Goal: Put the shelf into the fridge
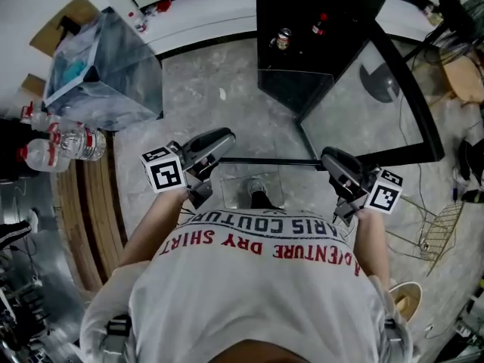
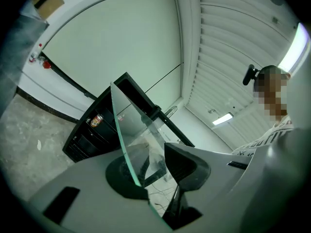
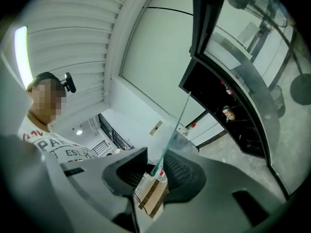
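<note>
I hold a clear glass shelf [image 1: 268,161] level in front of me by its two sides. My left gripper [image 1: 215,146] is shut on its left side; in the left gripper view the pane [image 2: 131,130] runs between the pads of that gripper [image 2: 155,169]. My right gripper [image 1: 338,165] is shut on the right side, and the shelf's green edge [image 3: 177,125] sits between its ribbed pads [image 3: 156,171]. The black fridge [image 1: 325,36] stands ahead with its glass door [image 1: 378,104] swung open to the right. The fridge [image 2: 92,130] [image 3: 228,110] shows in both gripper views.
A can and a bottle [image 1: 283,40] stand inside the fridge. A clear plastic bin [image 1: 106,59] and water bottles [image 1: 68,146] are at the left beside wooden boards [image 1: 83,203]. A wire rack [image 1: 435,229] lies on the floor at the right.
</note>
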`<move>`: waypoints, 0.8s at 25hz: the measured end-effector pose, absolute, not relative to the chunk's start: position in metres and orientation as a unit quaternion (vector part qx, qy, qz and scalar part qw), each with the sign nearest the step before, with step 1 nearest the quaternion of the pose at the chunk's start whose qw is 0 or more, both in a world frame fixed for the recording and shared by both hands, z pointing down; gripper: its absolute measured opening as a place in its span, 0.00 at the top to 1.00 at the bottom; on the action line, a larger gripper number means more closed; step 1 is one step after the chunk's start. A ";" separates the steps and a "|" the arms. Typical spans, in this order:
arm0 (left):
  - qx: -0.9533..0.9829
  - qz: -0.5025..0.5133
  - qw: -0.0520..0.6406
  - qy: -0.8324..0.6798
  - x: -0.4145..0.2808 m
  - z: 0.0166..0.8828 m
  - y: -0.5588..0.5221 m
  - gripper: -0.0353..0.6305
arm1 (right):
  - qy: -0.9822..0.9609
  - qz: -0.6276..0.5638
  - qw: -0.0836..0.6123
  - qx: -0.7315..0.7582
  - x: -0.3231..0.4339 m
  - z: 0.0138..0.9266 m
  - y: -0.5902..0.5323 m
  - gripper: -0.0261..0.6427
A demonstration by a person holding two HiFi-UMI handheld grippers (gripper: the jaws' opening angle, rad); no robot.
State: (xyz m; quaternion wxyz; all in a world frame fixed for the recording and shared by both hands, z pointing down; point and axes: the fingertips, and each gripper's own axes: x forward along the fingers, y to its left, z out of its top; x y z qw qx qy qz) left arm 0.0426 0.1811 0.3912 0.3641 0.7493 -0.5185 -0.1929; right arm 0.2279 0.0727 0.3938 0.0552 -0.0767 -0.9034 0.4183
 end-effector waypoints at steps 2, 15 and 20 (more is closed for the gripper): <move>0.750 -0.187 0.368 -0.517 0.032 0.394 0.162 0.78 | -0.901 0.424 0.055 -0.071 0.219 0.398 0.055 0.83; 0.771 -0.150 0.360 -0.503 -0.016 0.397 0.070 0.76 | -0.905 0.424 0.028 -0.017 0.180 0.404 -0.017 0.82; 0.783 -0.141 0.371 -0.480 -0.031 0.404 0.048 0.75 | -0.903 0.428 0.019 0.015 0.170 0.407 -0.026 0.82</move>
